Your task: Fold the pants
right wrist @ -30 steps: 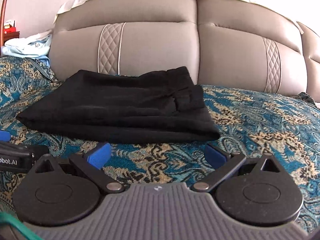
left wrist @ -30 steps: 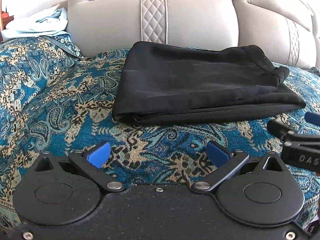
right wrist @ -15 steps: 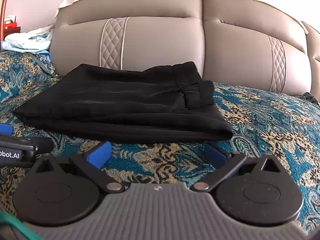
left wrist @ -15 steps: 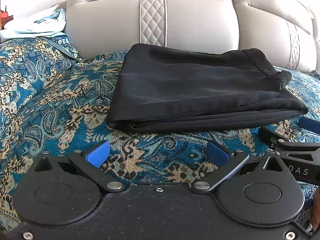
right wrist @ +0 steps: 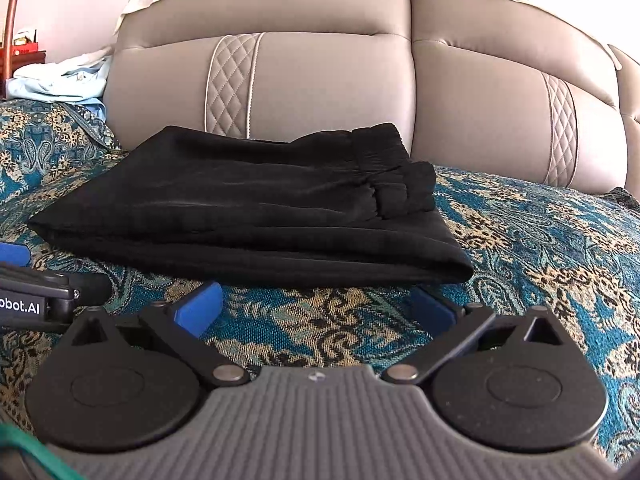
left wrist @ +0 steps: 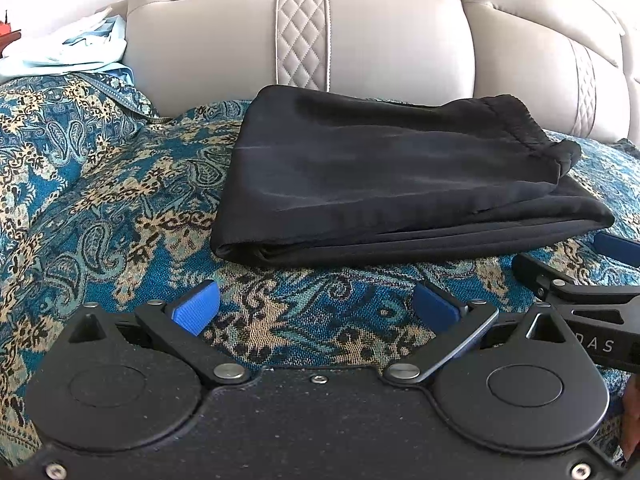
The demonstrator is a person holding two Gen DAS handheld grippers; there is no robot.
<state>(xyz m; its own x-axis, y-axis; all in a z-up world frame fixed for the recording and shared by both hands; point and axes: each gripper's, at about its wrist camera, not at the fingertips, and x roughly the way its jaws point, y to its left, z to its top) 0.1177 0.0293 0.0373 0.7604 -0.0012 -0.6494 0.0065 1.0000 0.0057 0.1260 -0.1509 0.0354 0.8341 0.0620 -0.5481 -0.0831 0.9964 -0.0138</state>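
Black pants (left wrist: 392, 176) lie folded into a flat rectangle on the blue paisley bedspread, waistband at the right end. The same pants (right wrist: 256, 204) show in the right wrist view, stacked in layers. My left gripper (left wrist: 316, 306) sits open just in front of the fold's near edge, nothing between its blue pads. My right gripper (right wrist: 320, 306) is open too, its pads close to the near edge of the pants, empty. Each gripper shows at the side of the other's view: the right gripper (left wrist: 576, 280) and the left gripper (right wrist: 48, 292).
A padded beige headboard (left wrist: 360, 40) rises right behind the pants. Light blue clothes (right wrist: 60, 80) are piled at the far left by the headboard. The patterned bedspread (left wrist: 100, 200) spreads to both sides, with a raised fold at left.
Both grippers have moved forward and closer to the folded pants, which look larger in both views. Both grippers stay open and the pants have not moved.
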